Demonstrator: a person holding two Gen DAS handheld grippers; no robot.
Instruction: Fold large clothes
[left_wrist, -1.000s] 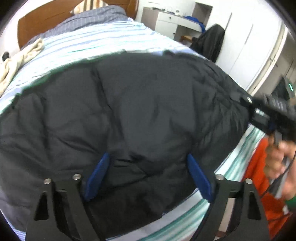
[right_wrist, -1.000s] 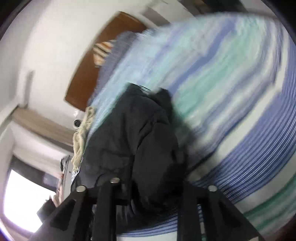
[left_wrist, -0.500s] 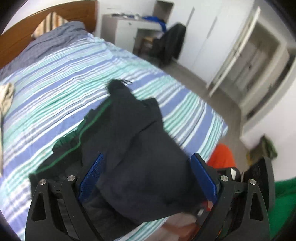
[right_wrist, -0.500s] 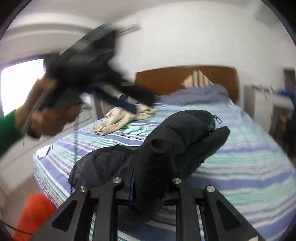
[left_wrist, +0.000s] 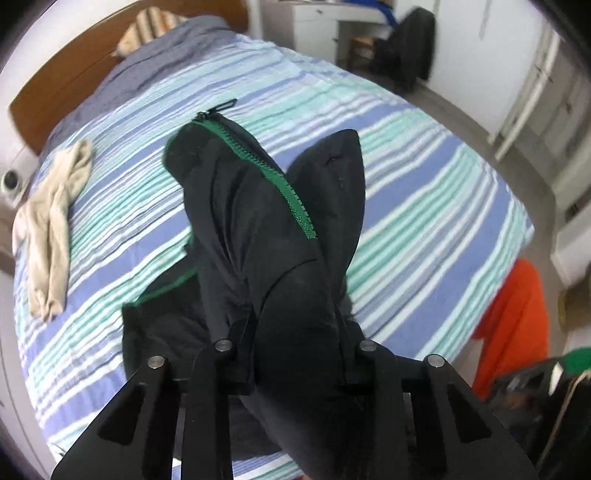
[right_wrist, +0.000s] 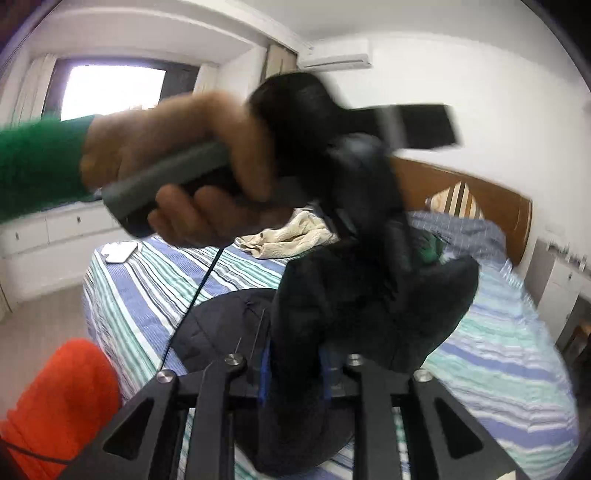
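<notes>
A black padded jacket (left_wrist: 266, 229) with a green zipper (left_wrist: 273, 173) is lifted off the striped bed (left_wrist: 424, 192), its lower part trailing on the sheet. My left gripper (left_wrist: 295, 354) is shut on a thick bunch of the jacket. My right gripper (right_wrist: 293, 373) is shut on another bunch of the same jacket (right_wrist: 369, 302). In the right wrist view the left gripper, held in a hand with a green sleeve (right_wrist: 37, 162), is blurred and clamps the jacket just above and ahead.
A beige garment (left_wrist: 51, 214) lies on the bed's left side. A grey blanket (left_wrist: 155, 55) and a striped pillow (left_wrist: 155, 26) lie by the wooden headboard (left_wrist: 59, 74). A white desk with a dark chair (left_wrist: 402, 48) and wardrobes stand beyond the bed's right side. An orange trouser leg (left_wrist: 513, 317) is at the bed's edge.
The jacket was lying spread on the bed; now both grippers hold it bunched and lifted. My left gripper was open and has shut on the fabric. The grippers have come close together.
</notes>
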